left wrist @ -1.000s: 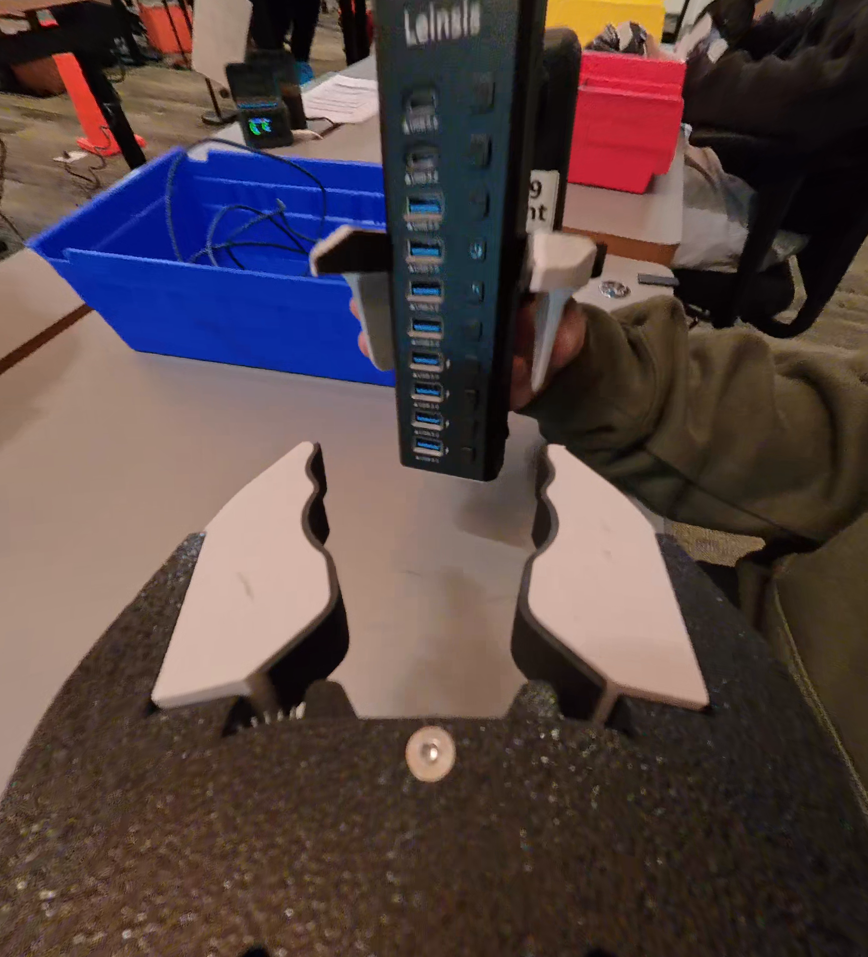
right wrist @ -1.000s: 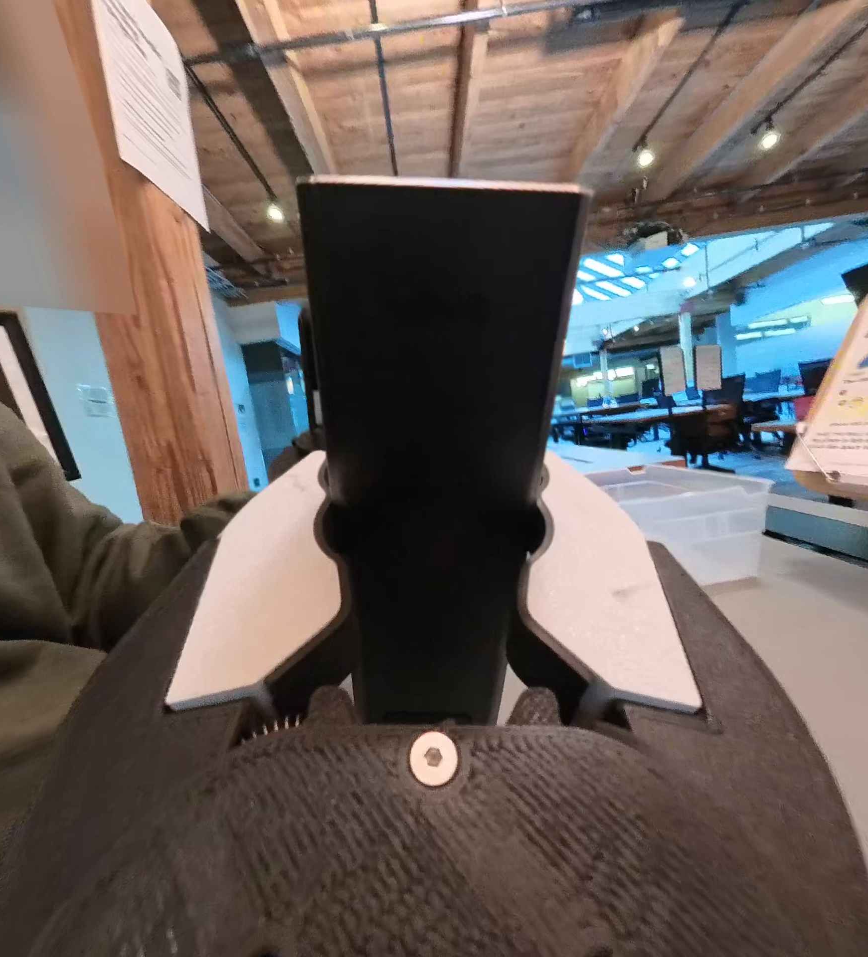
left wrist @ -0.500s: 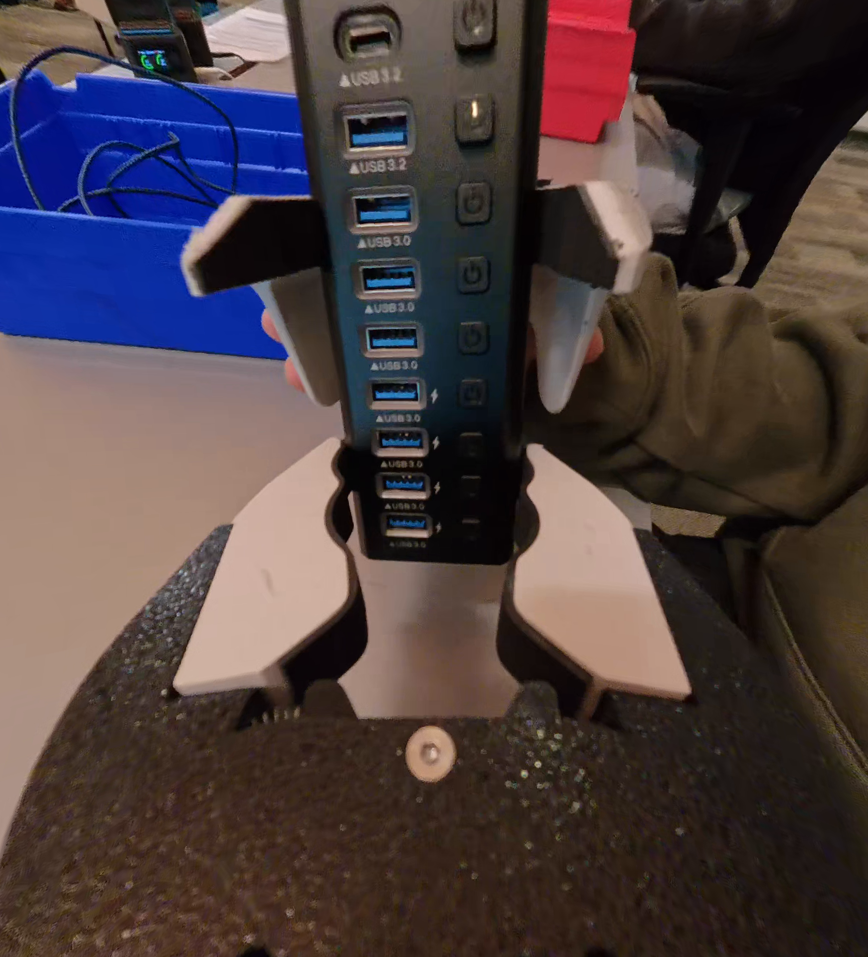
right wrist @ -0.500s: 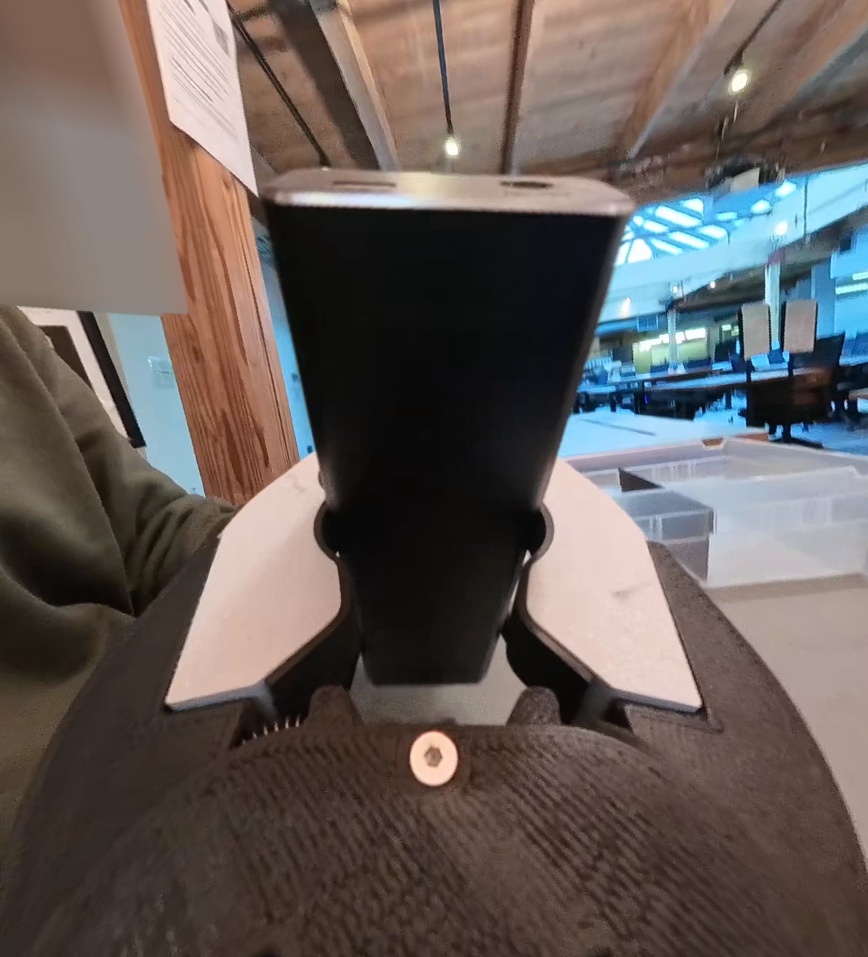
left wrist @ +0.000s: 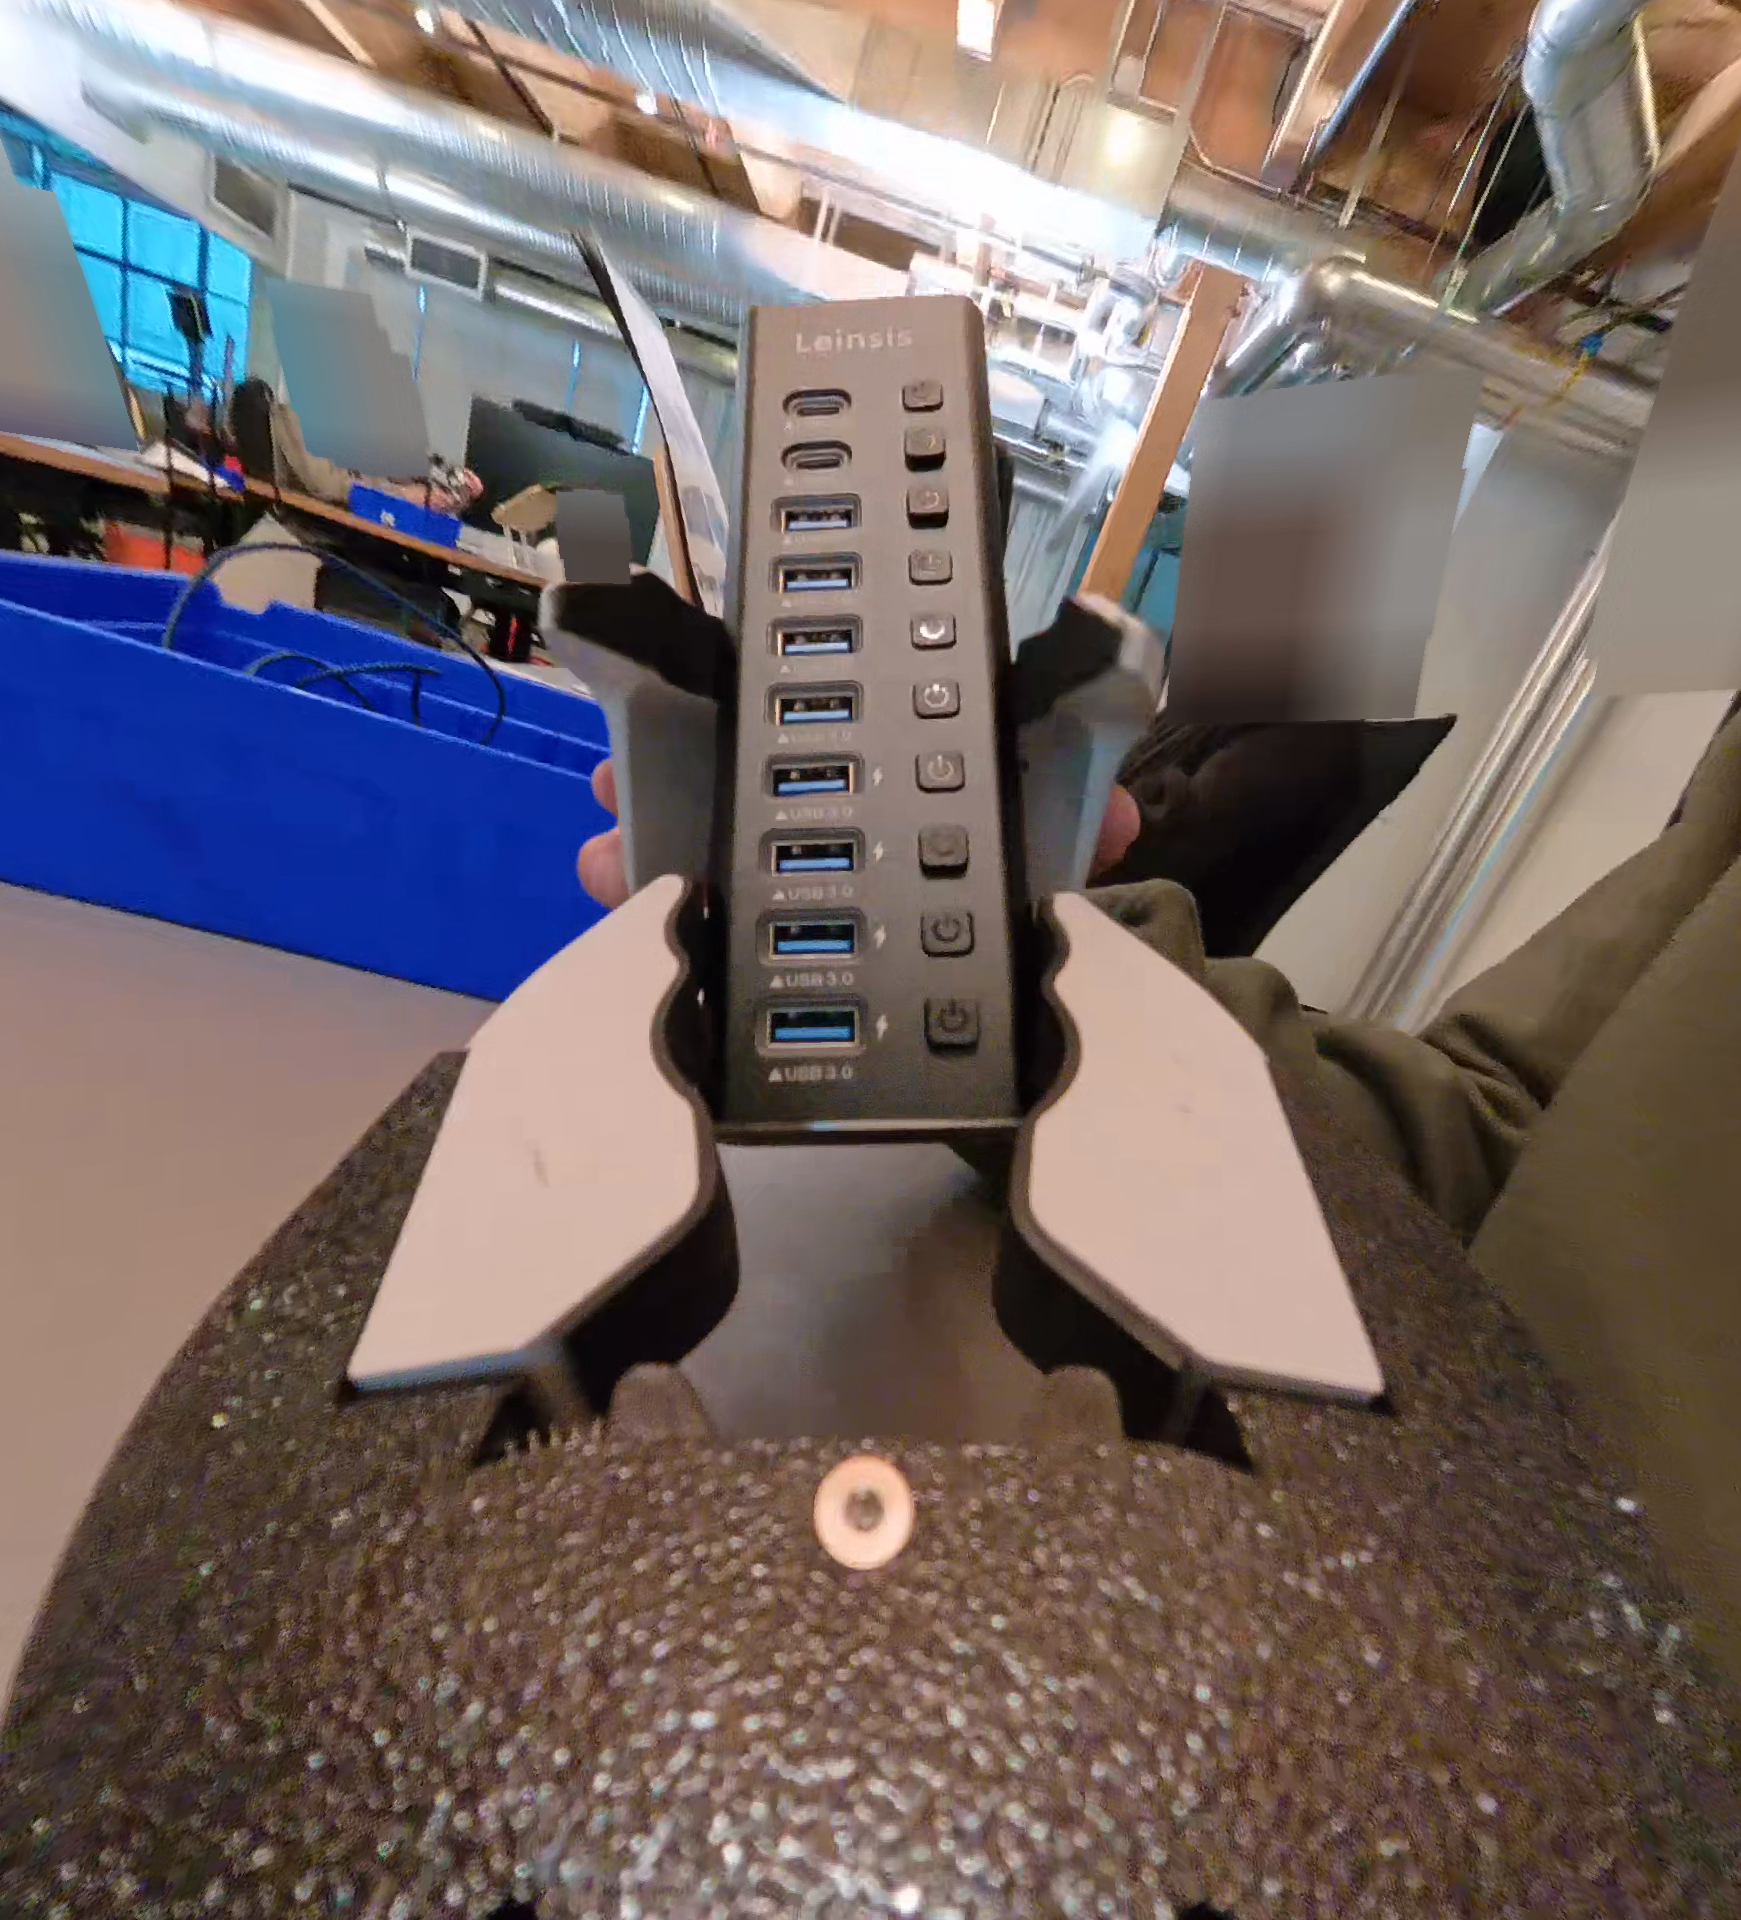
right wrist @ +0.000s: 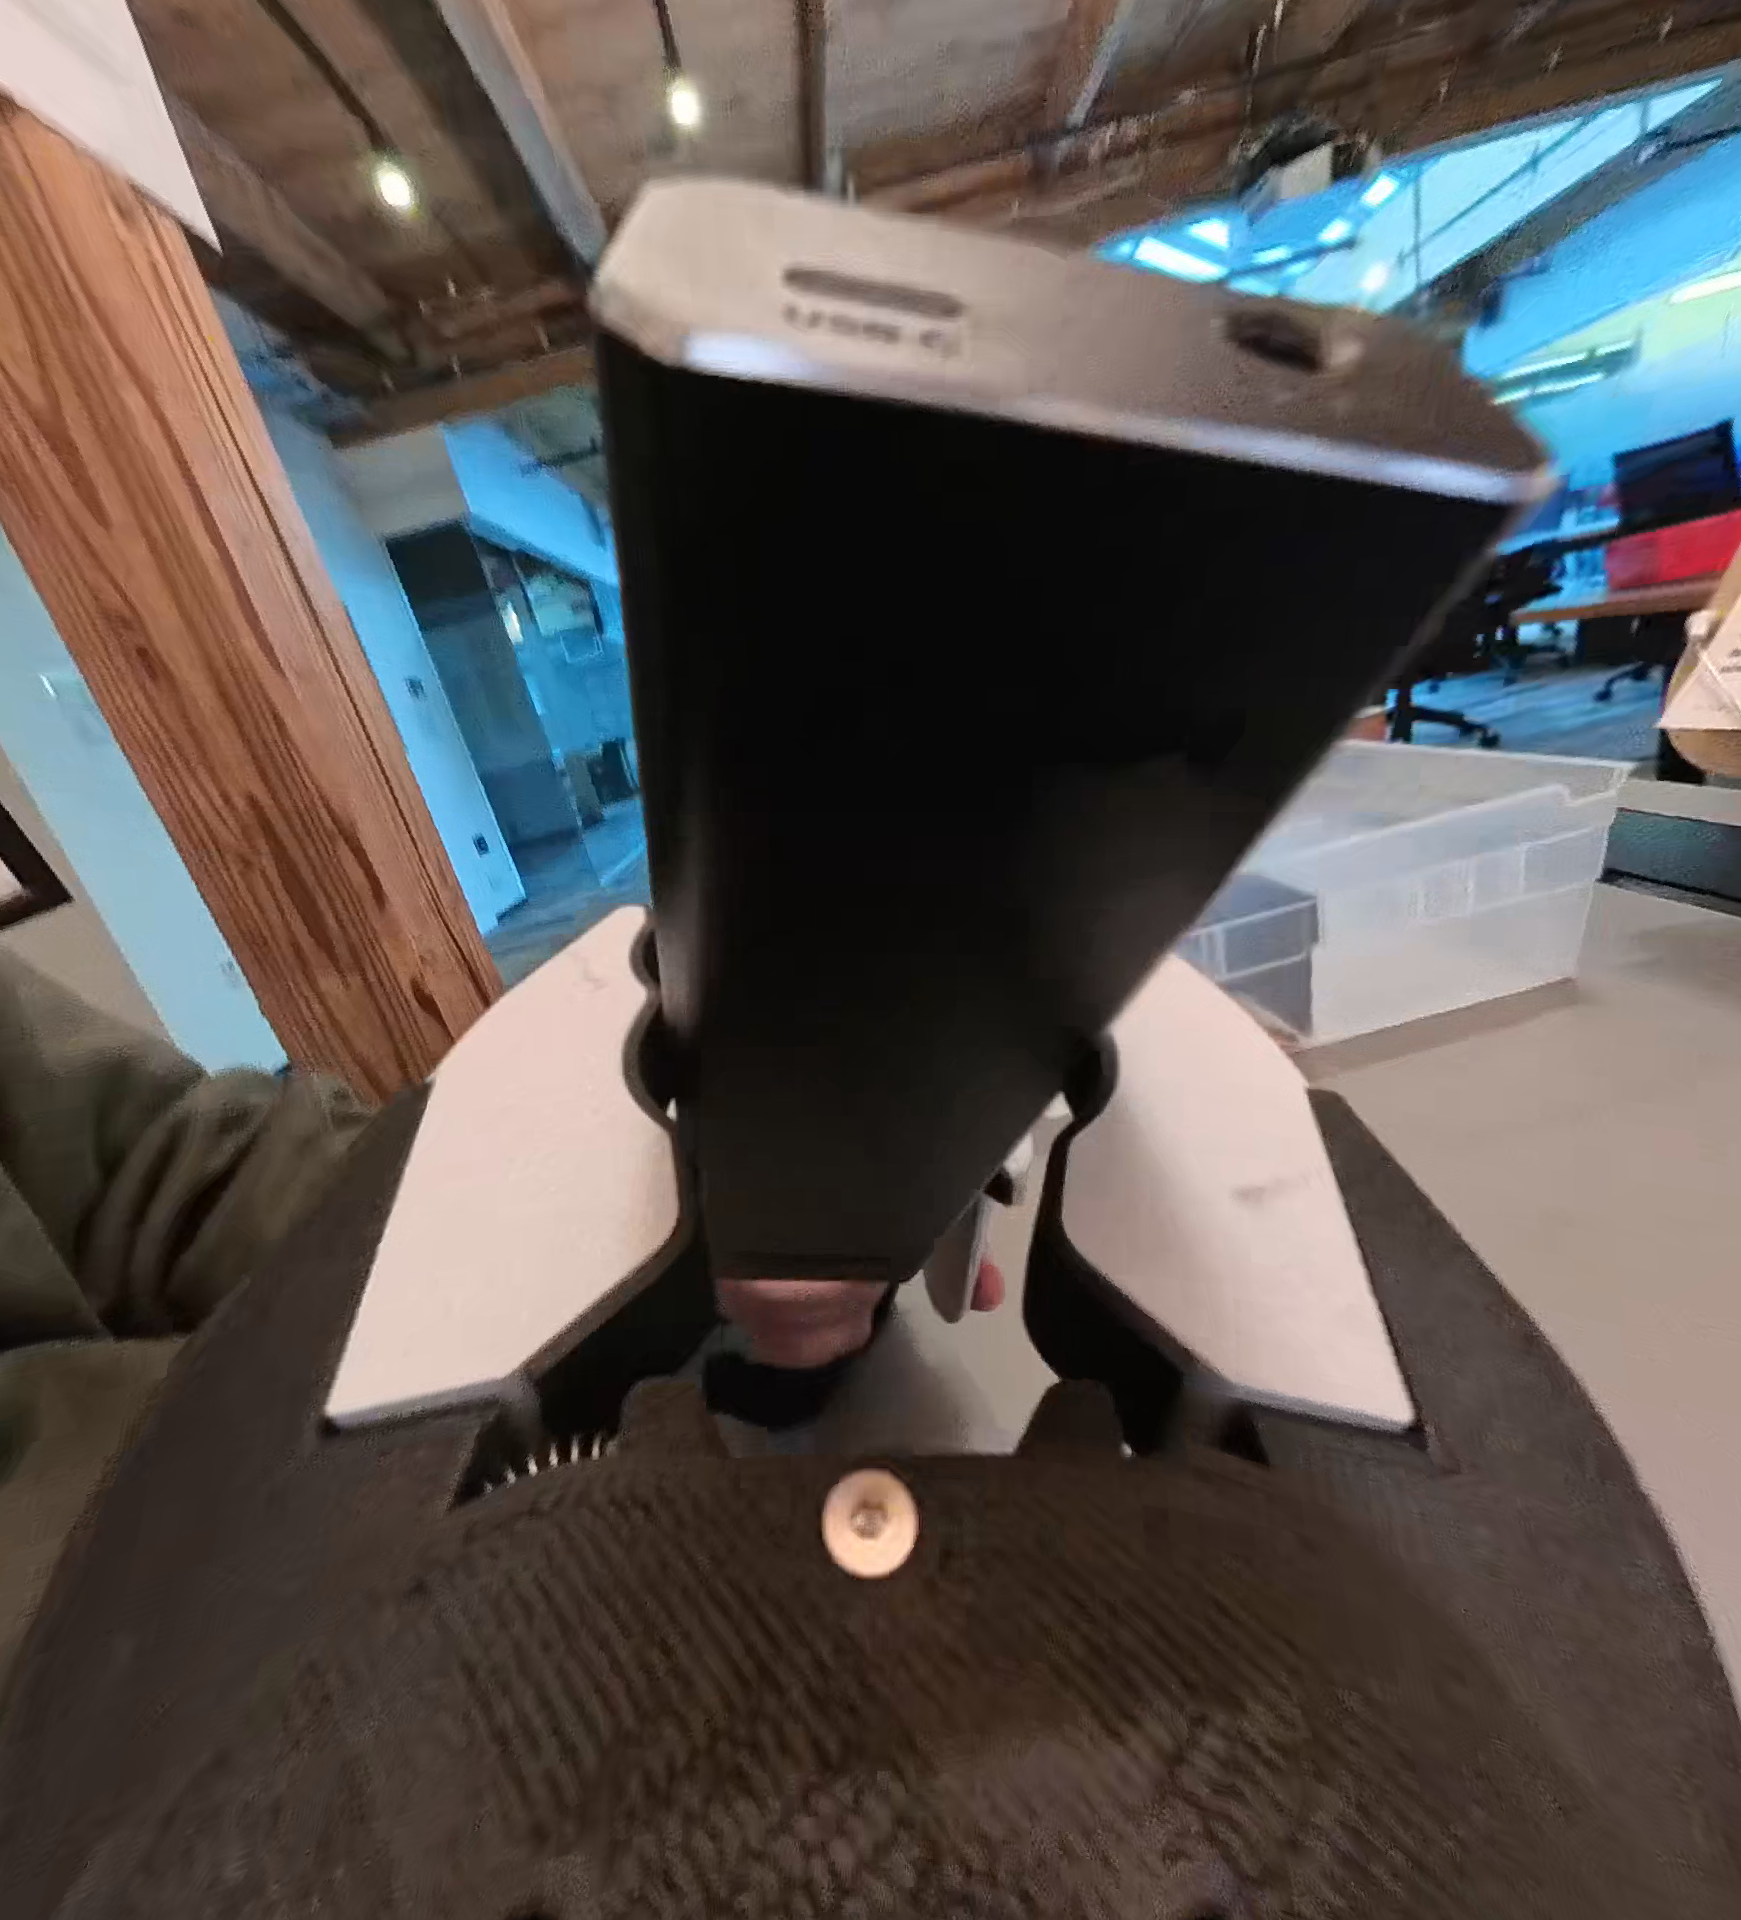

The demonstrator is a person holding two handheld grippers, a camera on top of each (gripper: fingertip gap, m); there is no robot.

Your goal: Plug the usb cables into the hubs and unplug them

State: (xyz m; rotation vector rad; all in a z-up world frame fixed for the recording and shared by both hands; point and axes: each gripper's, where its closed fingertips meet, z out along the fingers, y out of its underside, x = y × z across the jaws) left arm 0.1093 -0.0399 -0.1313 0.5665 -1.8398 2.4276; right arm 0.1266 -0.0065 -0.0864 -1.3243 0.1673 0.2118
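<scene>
Both tongs are clamping the black hub (left wrist: 861, 727), left tongs (left wrist: 861, 997) low, right tongs (left wrist: 850, 665) midway, so fetching a cable (left wrist: 326, 665) probably means freeing one.

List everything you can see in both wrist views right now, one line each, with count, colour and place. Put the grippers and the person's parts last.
USB hub: one, black, held upright in the air between both grippers; no cable in any visible port.
Bin: one, blue, on the table behind and left of the hub.
Cables: dark, loose in the blue bin; count unclear.
Clear bin: one, transparent, on the table at right.
Table: one, grey.
Wooden post: one, brown, at left.
Left gripper: fingers shut on the hub's lower end.
Right gripper: fingers shut on the hub's middle.
Sleeve: olive green, at right.
</scene>
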